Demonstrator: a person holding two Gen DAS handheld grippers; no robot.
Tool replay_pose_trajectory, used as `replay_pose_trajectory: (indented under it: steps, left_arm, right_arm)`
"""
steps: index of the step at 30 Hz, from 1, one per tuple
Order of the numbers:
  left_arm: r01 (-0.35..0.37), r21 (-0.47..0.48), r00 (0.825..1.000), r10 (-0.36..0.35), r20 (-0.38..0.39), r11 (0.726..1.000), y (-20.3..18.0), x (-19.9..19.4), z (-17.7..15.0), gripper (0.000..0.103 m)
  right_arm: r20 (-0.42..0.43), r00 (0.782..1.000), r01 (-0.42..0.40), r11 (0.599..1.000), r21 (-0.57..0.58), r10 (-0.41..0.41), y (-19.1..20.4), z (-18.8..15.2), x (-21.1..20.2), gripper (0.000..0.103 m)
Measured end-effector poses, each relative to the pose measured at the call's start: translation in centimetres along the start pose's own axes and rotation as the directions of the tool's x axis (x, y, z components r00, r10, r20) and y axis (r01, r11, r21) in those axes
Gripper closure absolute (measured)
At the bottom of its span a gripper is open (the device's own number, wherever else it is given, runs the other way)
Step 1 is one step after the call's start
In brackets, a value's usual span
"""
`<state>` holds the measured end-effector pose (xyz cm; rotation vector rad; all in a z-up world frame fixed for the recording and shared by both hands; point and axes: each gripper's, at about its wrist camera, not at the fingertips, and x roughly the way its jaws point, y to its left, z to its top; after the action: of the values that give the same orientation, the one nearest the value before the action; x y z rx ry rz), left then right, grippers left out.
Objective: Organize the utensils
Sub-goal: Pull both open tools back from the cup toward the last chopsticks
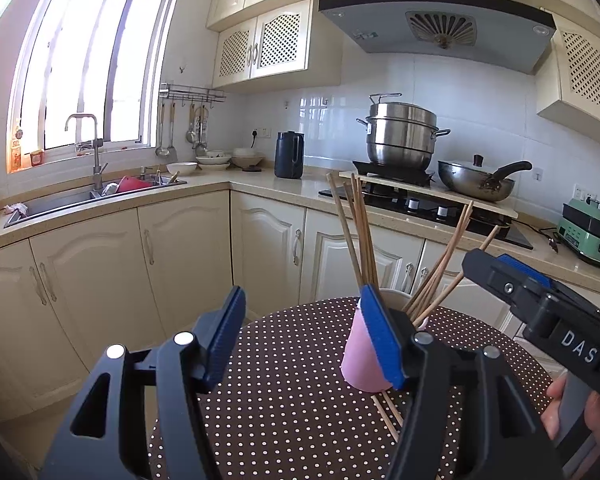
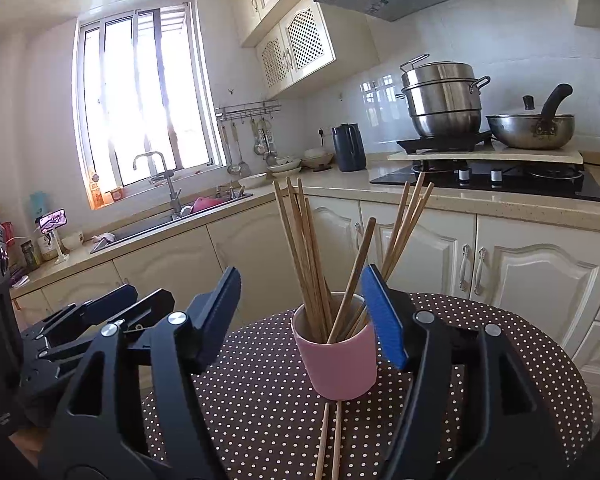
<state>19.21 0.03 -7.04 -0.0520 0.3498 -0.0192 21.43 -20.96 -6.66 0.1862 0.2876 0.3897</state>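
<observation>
Two loose pale wooden chopsticks (image 2: 329,440) nearest, flat on brown white-dotted round tabletop (image 2: 260,400), tips at foot of cup, not yet collected. Black right gripper with blue pads (image 2: 306,316): jaws wide apart, empty, flanking cup, probably lined up for these two. Behind: pink cylindrical cup (image 2: 338,364) upright, bundle of wooden chopsticks (image 2: 308,260) fanned against rim. Black left gripper with blue pads (image 1: 306,336): spread wide, empty, right pad over cup. Beyond: cream kitchen cabinets (image 2: 420,248).
</observation>
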Motion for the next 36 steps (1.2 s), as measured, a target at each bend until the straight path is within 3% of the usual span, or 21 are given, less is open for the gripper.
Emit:
replay_pose_trajectory:
  steps: [24,36]
  left_arm:
    - [0.020,0.000,1.000,-0.020,0.011,1.000,-1.5,-4.5,-0.9,0.041]
    - [0.046,0.035,0.994,-0.042,-0.100,0.998,-3.6,-2.2,-4.1,0.041]
  right_arm:
    - [0.050,0.999,0.015,0.997,-0.070,-0.012,2.2,-0.9,-5.8,0.034]
    - [-0.026,0.999,0.043,0.998,-0.053,-0.045,0.3,-4.7,-5.3,0.033]
